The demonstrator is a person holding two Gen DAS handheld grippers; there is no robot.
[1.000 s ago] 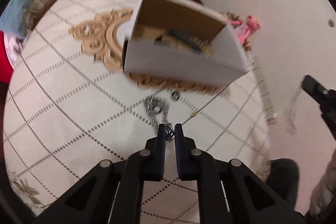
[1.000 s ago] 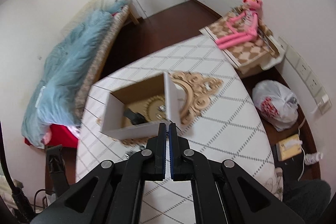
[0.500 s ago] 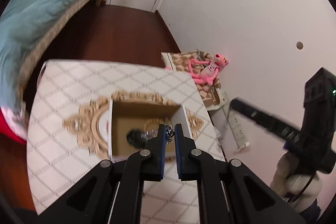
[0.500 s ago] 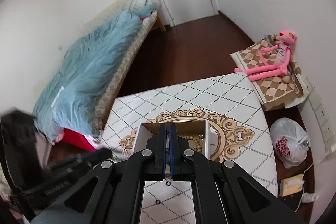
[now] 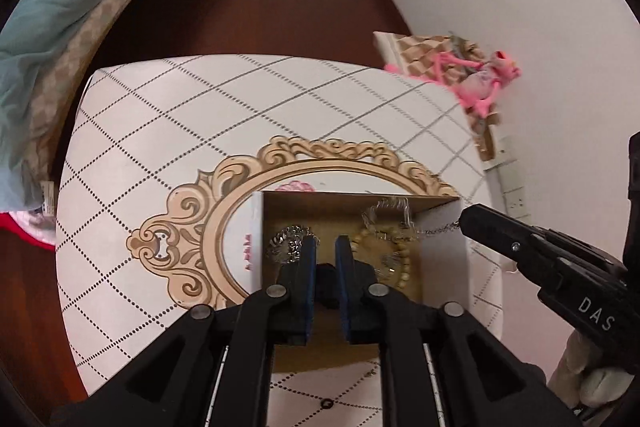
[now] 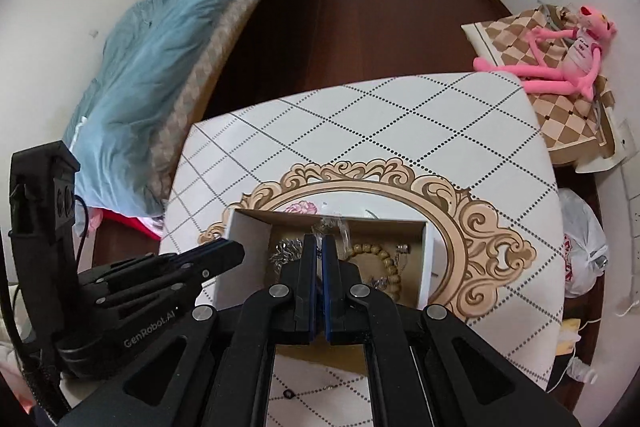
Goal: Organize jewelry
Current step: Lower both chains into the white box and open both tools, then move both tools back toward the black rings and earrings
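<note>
An open cardboard box stands on the patterned table. Inside lie a silver chain, a wooden bead bracelet and a dark object under my grippers. My left gripper hovers over the box with its jaws slightly open and empty; the silver chain lies just left of it. My right gripper is shut on a thin silver necklace that dangles over the box. The right gripper also shows in the left wrist view.
The table has a white diamond-pattern cloth with a gold ornamental frame. Small dark rings lie on the cloth in front of the box. A bed with a blue blanket is left; a pink plush toy is right.
My left gripper carried the silver chain up over the box and opened, leaving it inside. My right gripper moved over the box with its thin necklace.
</note>
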